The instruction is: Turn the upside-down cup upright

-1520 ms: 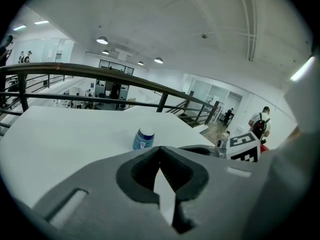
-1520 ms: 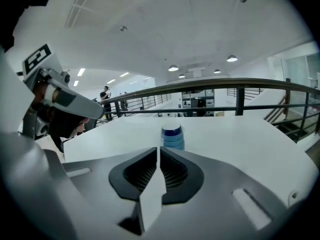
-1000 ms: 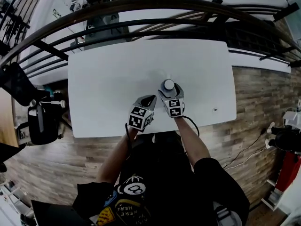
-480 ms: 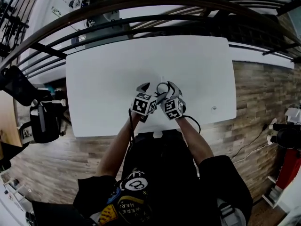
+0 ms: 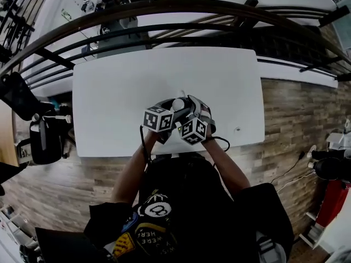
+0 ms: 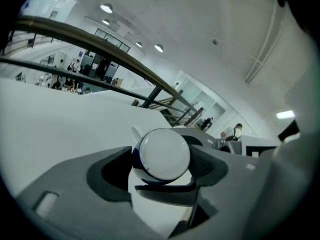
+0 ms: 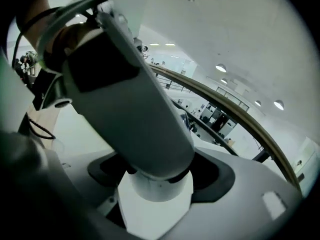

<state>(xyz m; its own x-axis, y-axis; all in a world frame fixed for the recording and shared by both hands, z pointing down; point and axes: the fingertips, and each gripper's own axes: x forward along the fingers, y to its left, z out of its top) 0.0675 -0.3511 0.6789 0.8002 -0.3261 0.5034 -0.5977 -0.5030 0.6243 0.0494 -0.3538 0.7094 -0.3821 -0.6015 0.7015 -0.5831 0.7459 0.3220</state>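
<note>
Nearest: left forearm [image 5: 133, 171] and right forearm [image 5: 220, 159] reach out from a dark shirt [image 5: 181, 201], wrists close together.

Left gripper [image 6: 158, 170]: marker cube to the fore in the head view, jaws closing. The cup [image 6: 165, 153] sits between them with its round white base turned to this gripper's camera. Pads are right at its sides; no squeeze can be made out.

Right gripper [image 7: 159, 180]: jaws wide, clamped on the cup's white body, one pad on each side of the wall. The left gripper's grey body crosses this view from upper left and hides the cup's far end.

Cup: held off the surface between the two tools, tipped on its side, neither mouth-down nor upright. In the head view it shows as a small pale round just beyond the two marker cubes.

Below and beyond: white table [image 5: 120, 86], with the grippers over its near edge, about mid-width.

Farther: dark curved railing [image 5: 164, 7] past the table's far edge. Wood-plank floor [image 5: 296, 119] to the right.
</note>
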